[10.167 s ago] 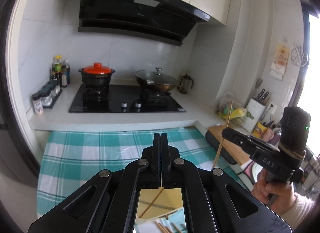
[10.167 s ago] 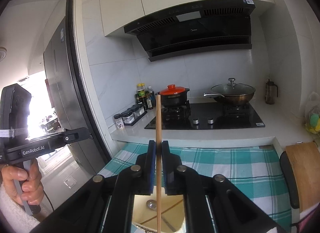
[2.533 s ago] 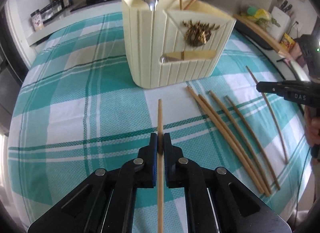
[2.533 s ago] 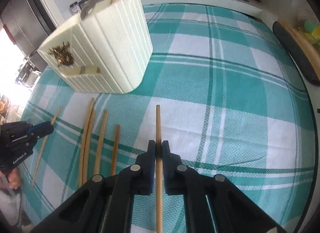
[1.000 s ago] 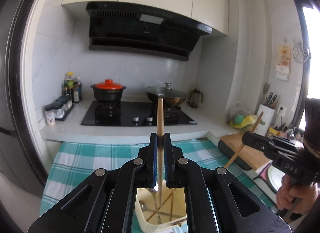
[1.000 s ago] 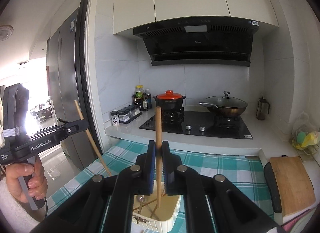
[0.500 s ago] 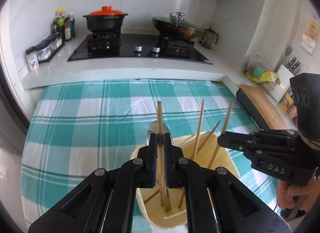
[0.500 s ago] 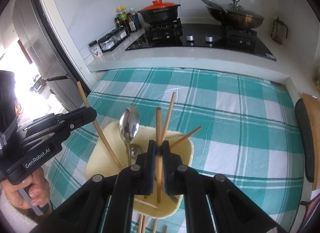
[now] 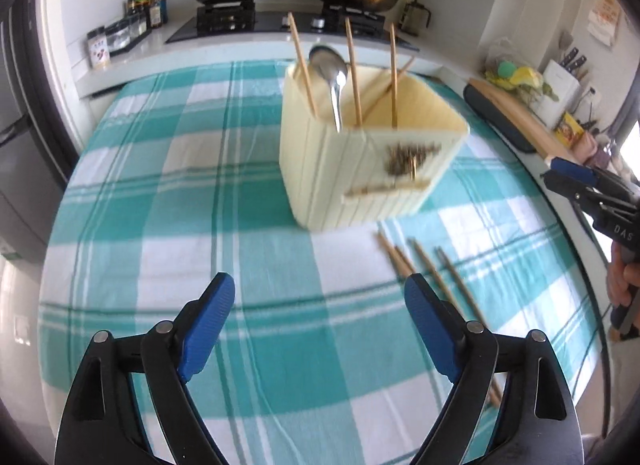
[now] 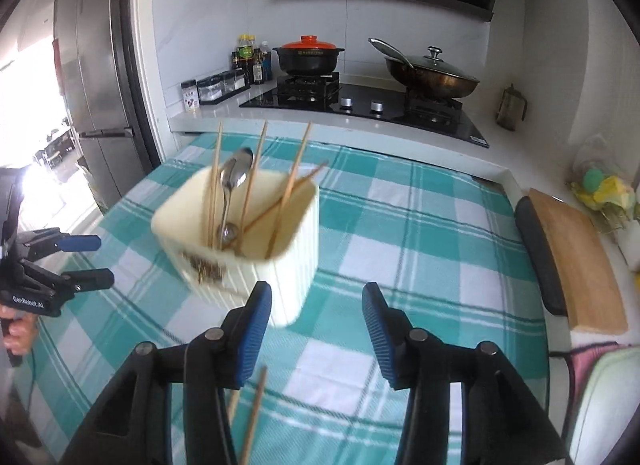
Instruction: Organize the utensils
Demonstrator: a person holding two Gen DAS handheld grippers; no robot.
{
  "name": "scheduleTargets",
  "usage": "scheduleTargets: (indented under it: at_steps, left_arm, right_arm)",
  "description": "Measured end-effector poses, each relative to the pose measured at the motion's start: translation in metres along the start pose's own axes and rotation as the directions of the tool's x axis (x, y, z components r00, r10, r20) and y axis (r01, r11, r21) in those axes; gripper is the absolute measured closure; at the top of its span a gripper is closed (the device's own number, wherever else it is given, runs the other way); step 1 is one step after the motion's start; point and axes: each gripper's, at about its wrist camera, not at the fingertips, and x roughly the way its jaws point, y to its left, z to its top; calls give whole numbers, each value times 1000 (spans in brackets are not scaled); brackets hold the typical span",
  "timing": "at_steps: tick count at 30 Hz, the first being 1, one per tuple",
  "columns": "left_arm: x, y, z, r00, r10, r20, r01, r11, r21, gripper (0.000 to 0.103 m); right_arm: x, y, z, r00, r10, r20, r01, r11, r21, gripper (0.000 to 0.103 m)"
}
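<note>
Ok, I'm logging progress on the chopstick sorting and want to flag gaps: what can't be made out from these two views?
- Loose chopsticks on the cloth: left wrist view, lower ends hidden behind the left gripper; exact count unclear.
- Holder emblem and front label: blurred in both views, unreadable.
- Holder's floor: chopstick tips and the spoon handle overlap; resting points unclear.
- Right gripper: only part of it shows at the left view's edge.

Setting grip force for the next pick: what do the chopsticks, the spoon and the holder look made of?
Chopsticks: likely bamboo or wood, matte tan, thin.
Spoon: metal, probably stainless steel; its bowl is shiny and mirror-like.
Utensil holder: cream and ribbed, with smooth even walls; plastic or glazed ceramic, hard to tell through the blur.
</note>
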Motion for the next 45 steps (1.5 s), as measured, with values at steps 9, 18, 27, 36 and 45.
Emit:
scheduleTargets:
  at_steps: [9,18,27,36,45]
  left_arm:
    - [30,-32,-73,997,78,-6,-78,993,-92,15]
    - [48,-47,-89,981,196,3,-196,980,-37,5]
    - [53,-47,-88,981,195,-4,-195,980,-43,0]
    - [52,-48,-89,980,199,-3,-199,979,-45,0]
    - [44,-43,-85,989,150,9,-147,981,-128,1]
  right_arm:
    - [8,2,-138,992,-79,-98,92,986,139,55]
    - [19,17,-160,986,-114,-123,132,979,154,55]
    - [22,15,-161,983,-119,-136,141,976,166,55]
    - [22,16,-161,983,-120,-137,142,976,165,55]
    - [22,15,-161,983,-118,-137,141,976,166,55]
